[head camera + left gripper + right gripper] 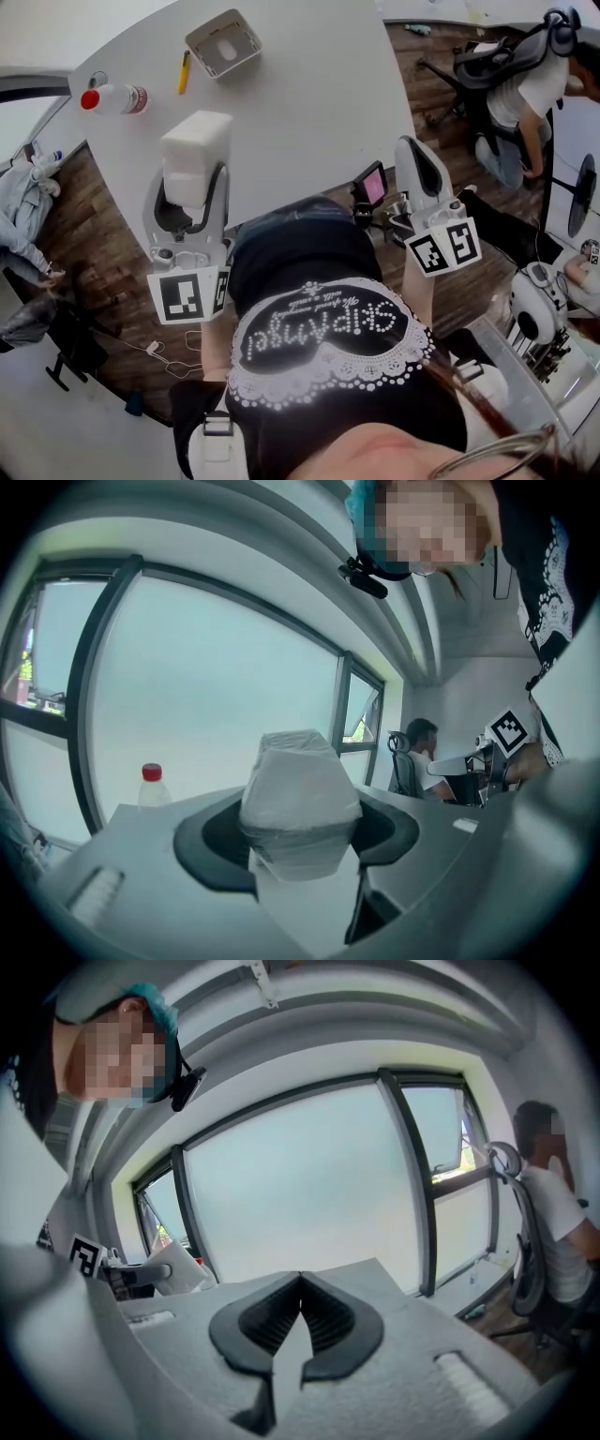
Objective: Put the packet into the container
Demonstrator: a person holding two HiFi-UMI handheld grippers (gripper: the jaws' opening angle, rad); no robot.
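Packet (195,155) – a white, plastic-wrapped block – sits clamped between the jaws of the left hand-held gripper (191,187), whose dark pads press on its two sides; the left gripper view shows it filling the gap and standing up above the pads. It hangs over the near part of the white desk (309,112), well apart from the container (202,57) and on the person's side of it. The container is a shallow, square, grey tray that lies open-topped at the far end of the desk; inside it only a grey floor shows, with a small paler patch that is too small to make out. A yellow pen (184,71) lies just beside the container's left edge, and a clear bottle with a red cap (112,97) stands further to the container's left, near the desk's edge. The right hand-held gripper (412,150) is clenched on nothing – its ribbed pads meet at the tips – and it is held off to the container's right, well apart from it, past the desk's near edge.
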